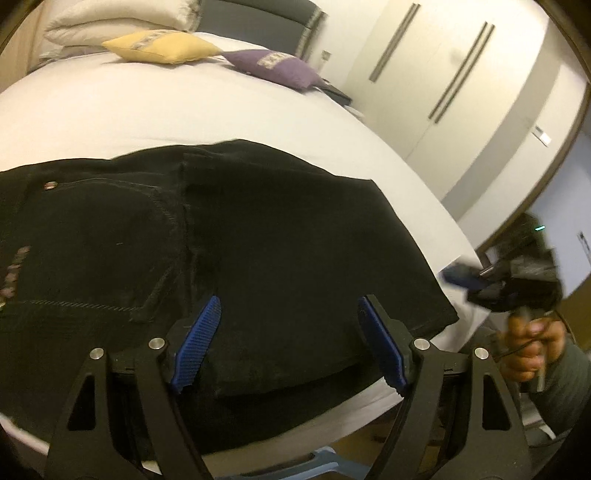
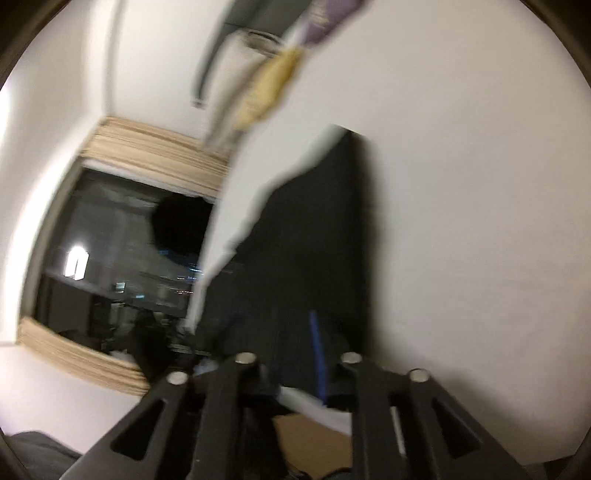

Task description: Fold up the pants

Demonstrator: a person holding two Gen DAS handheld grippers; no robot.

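The left gripper (image 1: 290, 314) hangs just above the near part of the pants (image 1: 258, 236), its blue pads (image 1: 195, 343) spread wide with nothing between them. The pants are black and lie folded flat on the bed (image 1: 184, 110), directly under and ahead of this gripper; a pocket seam and a small metal rivet (image 1: 50, 185) show ahead to its left, and the folded edge runs ahead to its right, ending at a corner close to the bed's near edge. Off to its right, past that corner and beyond the bed's edge, the right gripper (image 1: 465, 278) is held in the person's right hand (image 1: 532, 343); it is blurred there. In the right wrist view, itself heavily smeared, the right gripper (image 2: 291, 339) points along the pants (image 2: 314, 240), which stretch away from it as a dark strip on the white bed (image 2: 461, 221). One blue pad (image 2: 317, 354) shows as a thin streak, the other is lost against the dark cloth, so I cannot tell whether this gripper is spread or pinched. Far ahead of the left gripper lie a yellow cushion (image 1: 162, 46) and a purple cushion (image 1: 277, 66), with white pillows (image 1: 122, 18) behind them and a wardrobe (image 1: 443, 74) to the far right.
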